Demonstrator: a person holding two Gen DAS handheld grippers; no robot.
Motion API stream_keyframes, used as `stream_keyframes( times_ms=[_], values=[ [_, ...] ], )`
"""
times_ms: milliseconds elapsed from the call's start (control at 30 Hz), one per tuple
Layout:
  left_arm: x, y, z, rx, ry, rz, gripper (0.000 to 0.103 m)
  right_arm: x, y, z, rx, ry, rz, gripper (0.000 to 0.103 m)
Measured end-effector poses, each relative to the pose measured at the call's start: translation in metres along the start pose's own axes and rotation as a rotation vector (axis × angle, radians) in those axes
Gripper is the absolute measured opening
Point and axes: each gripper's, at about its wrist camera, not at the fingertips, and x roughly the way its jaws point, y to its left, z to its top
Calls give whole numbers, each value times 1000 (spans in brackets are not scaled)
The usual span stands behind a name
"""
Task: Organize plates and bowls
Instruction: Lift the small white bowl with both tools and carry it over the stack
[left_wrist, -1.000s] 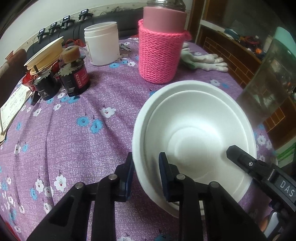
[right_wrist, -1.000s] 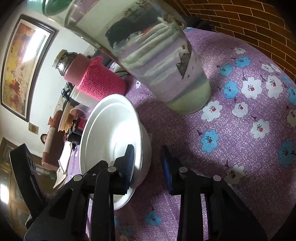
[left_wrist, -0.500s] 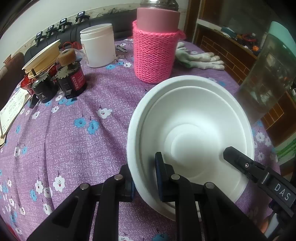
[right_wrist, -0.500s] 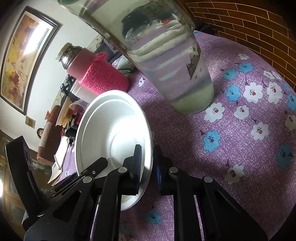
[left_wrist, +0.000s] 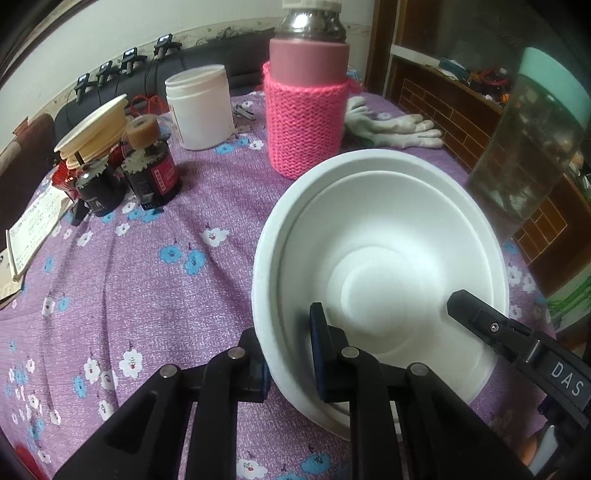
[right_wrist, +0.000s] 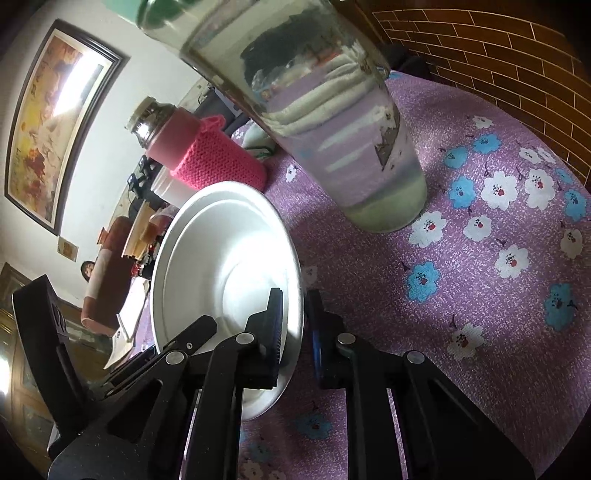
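On a worktop (left_wrist: 155, 295) covered by a purple cloth printed with blue and white flowers, two hand-held grippers grasp the same white bowl (left_wrist: 388, 258) from opposite sides. At the bowl's near-left edge, the left gripper (left_wrist: 290, 350) has its jaws drawn almost together, clamped on the rim, one pad outside the wall and one inside. At the opposite edge, the right gripper (right_wrist: 295, 325) has likewise just closed its jaws onto the rim, with the thin wall pinched between the pads.

The bowl is wide, matte white and looks like moulded paper pulp. A second rim line just inside the outer one suggests two bowls nested together. It sits tilted, its open side turned toward the left gripper's camera.

Just behind it stands a metal flask in a pink knitted sleeve (left_wrist: 304, 122). A tall clear jar (right_wrist: 332, 122) stands near the bowl's right side. Farther back are a white tub (left_wrist: 201, 107), dark jars (left_wrist: 151, 173) and white gloves (left_wrist: 395, 127).
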Motion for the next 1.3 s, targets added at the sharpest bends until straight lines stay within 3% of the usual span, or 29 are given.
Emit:
stream_keyframes(
  times_ms=[467, 1300],
  values=[
    [-34, 17, -14, -27, -42, 24, 17, -24, 23, -11, -44, -42, 36, 11],
    [-118, 108, -96, -179, -97, 116, 17, -41, 117, -109, -234, 13, 128, 12]
  ],
)
